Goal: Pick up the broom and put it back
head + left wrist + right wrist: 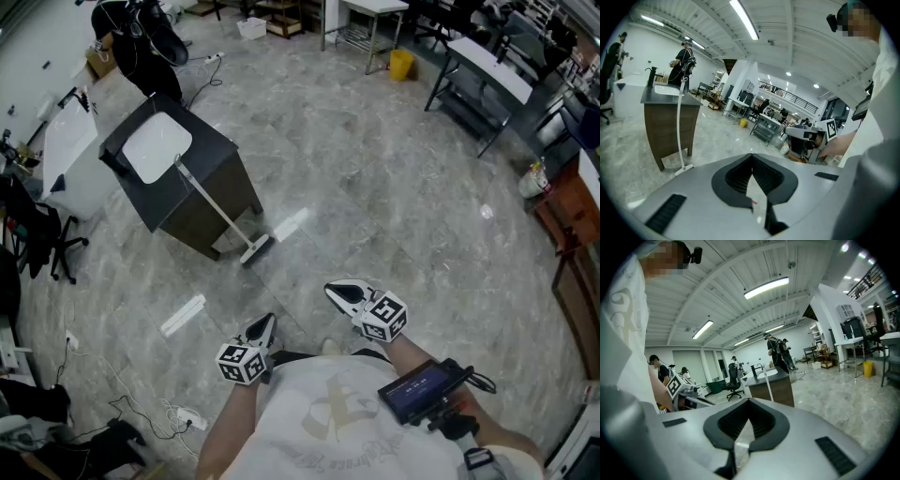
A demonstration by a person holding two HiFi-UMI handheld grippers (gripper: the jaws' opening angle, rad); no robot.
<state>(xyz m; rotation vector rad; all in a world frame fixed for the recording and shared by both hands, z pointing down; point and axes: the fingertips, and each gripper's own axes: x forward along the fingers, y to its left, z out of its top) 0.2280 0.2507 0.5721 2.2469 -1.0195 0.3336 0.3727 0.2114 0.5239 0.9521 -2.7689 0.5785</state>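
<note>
Left gripper [266, 322], right gripper [331, 290] closed, empty; broom [212, 203] leans against cabinet [214, 150]; shirt print [333, 412] seemingly illegible.

1. Bright, even indoor light comes from ceiling strip lights [744, 19]; shadows are faint.
2. The polished floor [394, 216] carries pale streaks of glare in the head view.
3. Both gripper views bend strongly, with black rounded corners.
4. The left gripper [752, 165] has an evenly lit pale shell; the distant background is hazy.
</note>
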